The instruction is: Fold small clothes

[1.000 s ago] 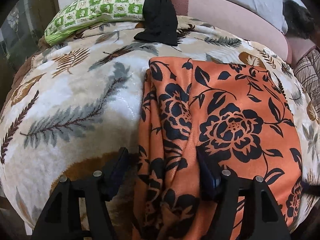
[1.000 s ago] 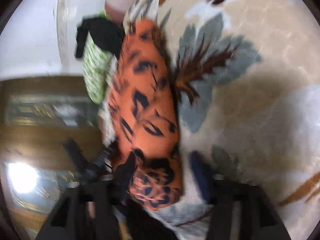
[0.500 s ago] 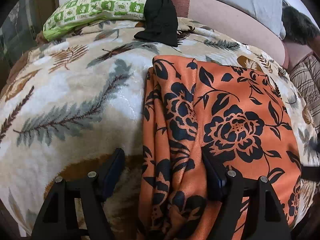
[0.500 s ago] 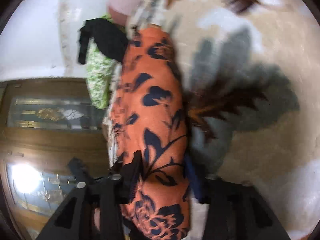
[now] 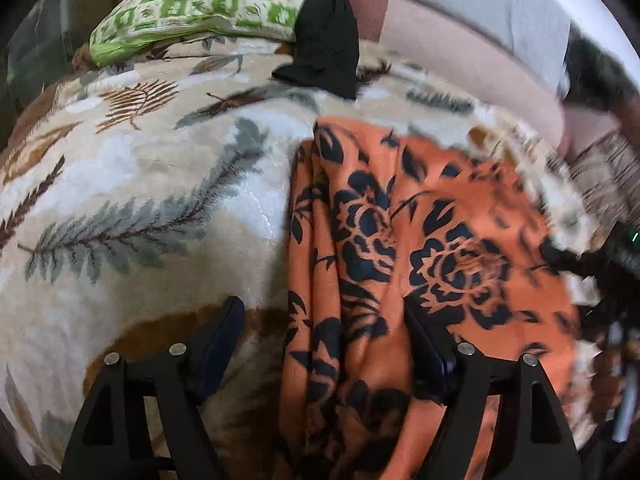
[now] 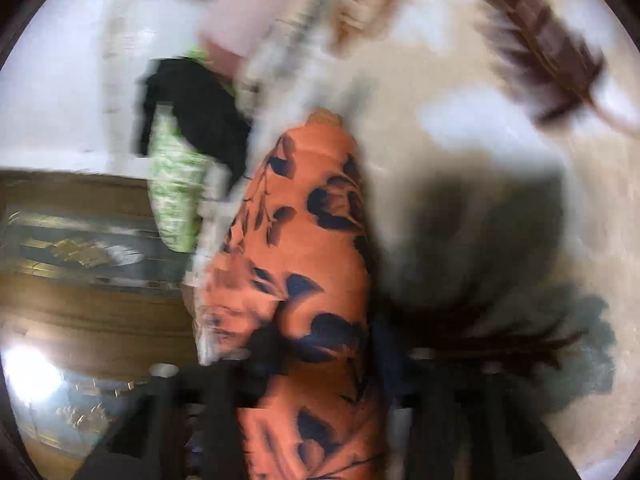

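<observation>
An orange garment with black flowers (image 5: 432, 248) lies folded on a leaf-patterned blanket (image 5: 132, 208). My left gripper (image 5: 320, 340) is open, its fingers straddling the garment's bunched left edge near me. In the blurred right wrist view the same garment (image 6: 304, 264) runs between the fingers of my right gripper (image 6: 316, 356), which looks closed in on the cloth. The right gripper also shows at the right edge of the left wrist view (image 5: 592, 260).
A green checked pillow (image 5: 208, 12) and a black garment (image 5: 328, 40) lie at the far end of the bed. A pink cushion (image 5: 460, 52) runs along the back. A wooden cabinet (image 6: 80, 280) stands beside the bed.
My right gripper has closed from wide open onto the garment's edge and moved along it. My left gripper stayed open, shifting slightly forward. The view is blurred by motion.
</observation>
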